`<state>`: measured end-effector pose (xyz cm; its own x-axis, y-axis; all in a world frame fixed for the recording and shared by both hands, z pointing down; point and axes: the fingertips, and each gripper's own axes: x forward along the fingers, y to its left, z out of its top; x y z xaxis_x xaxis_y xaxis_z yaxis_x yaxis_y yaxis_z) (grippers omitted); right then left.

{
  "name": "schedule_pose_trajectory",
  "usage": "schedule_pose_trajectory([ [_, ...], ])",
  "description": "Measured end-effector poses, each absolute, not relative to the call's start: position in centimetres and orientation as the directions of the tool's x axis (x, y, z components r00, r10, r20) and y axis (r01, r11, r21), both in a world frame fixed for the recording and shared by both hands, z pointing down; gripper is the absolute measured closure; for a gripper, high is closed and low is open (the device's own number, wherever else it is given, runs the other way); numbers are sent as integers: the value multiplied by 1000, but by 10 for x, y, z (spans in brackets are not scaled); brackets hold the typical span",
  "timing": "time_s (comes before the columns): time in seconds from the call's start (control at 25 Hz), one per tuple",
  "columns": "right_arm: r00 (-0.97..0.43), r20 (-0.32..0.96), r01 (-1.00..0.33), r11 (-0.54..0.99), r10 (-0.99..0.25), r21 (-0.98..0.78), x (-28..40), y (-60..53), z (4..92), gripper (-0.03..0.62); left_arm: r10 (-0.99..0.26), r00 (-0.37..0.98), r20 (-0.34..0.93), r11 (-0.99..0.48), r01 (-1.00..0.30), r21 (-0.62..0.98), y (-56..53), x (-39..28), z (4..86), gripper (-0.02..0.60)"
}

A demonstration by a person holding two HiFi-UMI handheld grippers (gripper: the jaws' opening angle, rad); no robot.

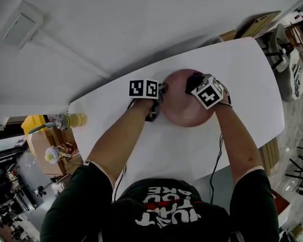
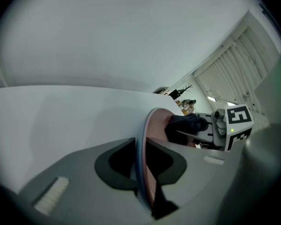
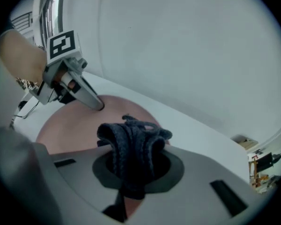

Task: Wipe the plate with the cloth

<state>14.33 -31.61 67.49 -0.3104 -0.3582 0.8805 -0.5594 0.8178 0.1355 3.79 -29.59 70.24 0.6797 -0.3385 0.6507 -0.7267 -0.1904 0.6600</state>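
We are working over a white desk (image 1: 242,69) with rounded corners. Its far edge is running close to a white wall (image 1: 141,14), and bare top is lying open on every side of the round pink plate (image 1: 184,112), most of it to the right and toward us. The plate is sitting about mid-desk, nearer the far edge than the near one. The left forearm (image 1: 116,135) and the right forearm (image 1: 237,135) are reaching forward and converging on it. The left gripper (image 1: 161,96) is standing at the plate's left rim, its fingers (image 2: 112,165) narrowed onto that rim, one on each face. The right gripper (image 1: 193,82) is pointing steeply down over the plate's far part. Its fingers (image 3: 173,165) are clamping a bunched dark knitted cloth (image 3: 131,139), which is sticking out past the tips above the pink surface.
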Motion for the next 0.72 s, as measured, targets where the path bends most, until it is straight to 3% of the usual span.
schedule_pose_trajectory([
  [0.2, -267, 942, -476, 878, -204, 55, 183, -254, 673, 549, -362, 664, 654, -161, -735, 658, -298, 35, 703, 526],
  [0.36, -310, 946, -385, 922, -96, -32, 161, -191, 672, 549, -364, 663, 654, -151, -735, 661, -299, 35, 703, 520],
  [0.72, -460, 882, -286, 957, -99, -42, 51, -177, 676, 549, -339, 681, 650, -175, -724, 667, -296, 38, 704, 518],
])
